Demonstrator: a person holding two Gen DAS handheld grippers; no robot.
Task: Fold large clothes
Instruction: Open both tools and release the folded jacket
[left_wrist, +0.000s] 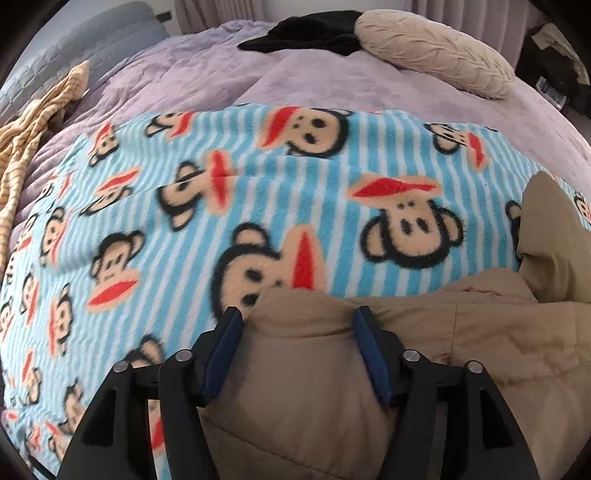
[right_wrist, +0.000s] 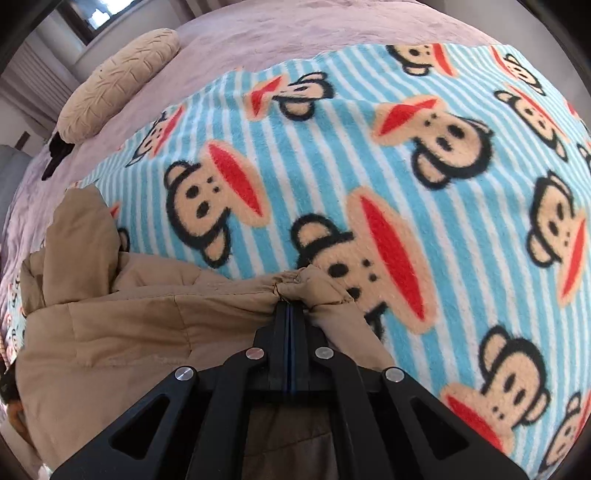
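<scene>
A tan padded jacket (left_wrist: 314, 387) lies on a blue striped monkey-print blanket (left_wrist: 258, 206) spread over the bed. My left gripper (left_wrist: 297, 317) is open, its blue-padded fingers either side of a raised fold of the jacket. In the right wrist view the jacket (right_wrist: 122, 332) lies bunched at the lower left on the same blanket (right_wrist: 424, 177). My right gripper (right_wrist: 291, 306) is shut on a gathered edge of the jacket, which bulges just past the fingertips.
A lilac bedspread (left_wrist: 207, 70) covers the bed. A beige pillow (left_wrist: 436, 51) and a black garment (left_wrist: 314, 31) lie at the far end. A yellow striped cloth (left_wrist: 33, 125) lies at the left. The pillow also shows in the right wrist view (right_wrist: 122, 81).
</scene>
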